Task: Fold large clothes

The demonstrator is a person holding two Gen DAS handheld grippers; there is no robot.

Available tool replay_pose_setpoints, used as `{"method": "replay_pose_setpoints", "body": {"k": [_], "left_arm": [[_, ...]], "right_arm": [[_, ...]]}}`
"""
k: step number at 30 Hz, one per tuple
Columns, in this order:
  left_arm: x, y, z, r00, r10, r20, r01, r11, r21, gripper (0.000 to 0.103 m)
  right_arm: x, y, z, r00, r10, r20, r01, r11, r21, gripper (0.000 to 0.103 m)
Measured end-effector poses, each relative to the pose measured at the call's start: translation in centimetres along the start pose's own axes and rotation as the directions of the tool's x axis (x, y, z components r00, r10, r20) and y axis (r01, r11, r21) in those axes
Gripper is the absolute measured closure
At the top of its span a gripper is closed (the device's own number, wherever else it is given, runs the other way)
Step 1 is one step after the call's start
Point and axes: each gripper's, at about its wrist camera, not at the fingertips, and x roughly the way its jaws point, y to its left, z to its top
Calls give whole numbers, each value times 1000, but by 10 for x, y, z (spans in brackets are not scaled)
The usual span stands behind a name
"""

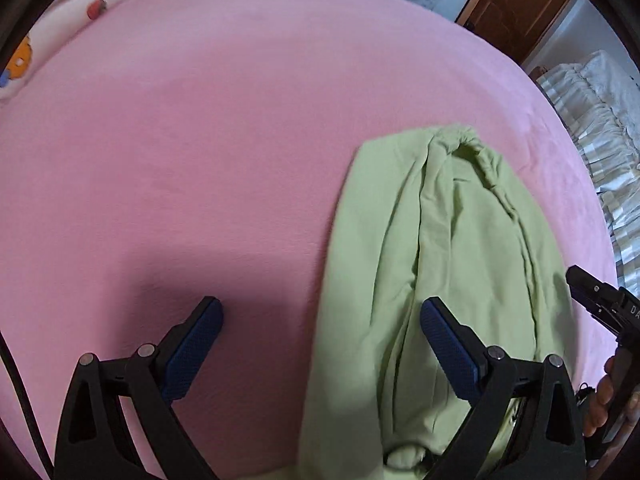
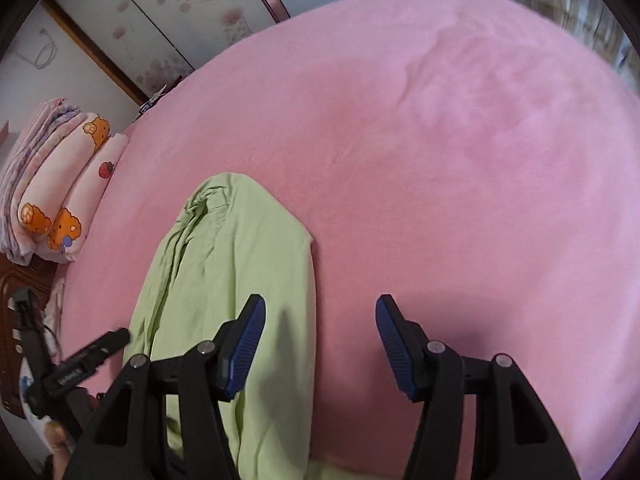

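Observation:
A light green garment [image 1: 440, 248] lies folded lengthwise in a long strip on the pink bed [image 1: 200, 140]. My left gripper [image 1: 320, 312] hangs open above the garment's left edge. Its right finger [image 1: 448, 344] is over the cloth, its left finger over bare sheet, and nothing is pinched. In the right wrist view the same garment [image 2: 232, 264] runs along the lower left. My right gripper [image 2: 320, 312] stands open over the garment's right edge, its left finger [image 2: 244, 344] above the cloth. Each gripper's black body shows at the edge of the other's view.
Rolled bedding with bear and strawberry prints [image 2: 68, 192] is stacked at one side of the bed by a wooden headboard [image 2: 24, 280]. A flower-patterned wardrobe [image 2: 160, 20] and a wooden door [image 1: 520, 4] stand beyond the bed. Striped pale bedding [image 1: 600, 148] lies beside it.

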Motion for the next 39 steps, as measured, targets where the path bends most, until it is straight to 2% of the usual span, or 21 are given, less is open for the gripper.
{"method": "replay_pose_setpoints", "body": {"k": [3, 4, 5, 6, 7, 8, 11, 15, 17, 20, 21, 22, 23, 26, 27, 29, 31, 33, 34, 35, 39], "left_arm": [[14, -8, 3, 1000, -6, 29, 5, 999, 35, 5], [15, -11, 3, 999, -12, 38, 10, 999, 48, 17], [15, -14, 4, 999, -28, 44, 25, 998, 63, 47], [15, -16, 4, 997, -61, 44, 59, 996, 62, 71], [14, -17, 3, 994, -107, 34, 106, 993, 43, 97], [10, -17, 2, 993, -104, 49, 103, 995, 16, 98], [-16, -22, -7, 987, -63, 145, 61, 998, 19, 99], [-64, -23, -29, 966, -81, 246, 69, 996, 57, 99], [-94, -17, -51, 944, -146, 296, 128, 989, 77, 99], [-151, -5, -106, 872, -270, 409, 218, 961, 170, 97], [-159, -3, -122, 860, -293, 418, 233, 954, 189, 96], [-164, 1, -139, 859, -305, 412, 240, 949, 204, 93], [-165, 6, -157, 869, -305, 389, 240, 948, 207, 86], [-157, 27, -205, 922, -262, 286, 218, 960, 175, 77], [-151, 32, -220, 940, -240, 244, 207, 966, 152, 77], [-141, 42, -245, 959, -222, 174, 207, 973, 104, 77], [-135, 52, -265, 965, -234, 122, 231, 972, 37, 75], [-132, 56, -282, 961, -263, 86, 265, 964, -16, 66], [-134, 56, -290, 958, -275, 77, 277, 960, -27, 57], [-134, 55, -296, 956, -283, 71, 286, 958, -30, 49], [-147, 44, -326, 949, -308, 74, 309, 951, -2, 43]], "right_arm": [[19, 2, 8, 999, 34, -10, -34, 999, -2, 46], [25, 4, 8, 999, 34, -18, -34, 999, -9, 47], [31, 8, 8, 999, 29, -27, -30, 999, -28, 49], [34, 11, 6, 999, 22, -30, -23, 999, -42, 66], [38, 14, 5, 998, 46, -38, -48, 998, -44, 96], [39, 17, 3, 996, 69, -51, -71, 997, -38, 100], [18, 34, -7, 998, 46, 30, -43, 994, -96, 100], [-45, 53, -26, 979, 142, 145, -114, 976, -185, 100], [-91, 60, -45, 953, 215, 213, -154, 950, -271, 100], [-158, 62, -93, 909, 288, 303, -140, 892, -429, 100], [-171, 58, -109, 902, 298, 313, -130, 877, -462, 100], [-183, 54, -131, 904, 292, 312, -109, 864, -492, 98], [-188, 49, -150, 914, 265, 306, -79, 859, -506, 98], [-188, 29, -197, 959, 155, 236, -16, 864, -503, 76], [-184, 21, -211, 972, 123, 200, -10, 873, -488, 63], [-178, 5, -233, 988, 87, 130, -20, 896, -444, 59], [-172, -10, -251, 995, 74, 71, -42, 925, -378, 59], [-174, -27, -267, 996, 89, 22, -78, 952, -295, 59], [-175, -35, -274, 994, 105, -5, -104, 964, -245, 59], [-174, -39, -280, 992, 124, -26, -127, 971, -205, 59], [-180, -42, -303, 982, 182, -52, -187, 975, -123, 59]]}}
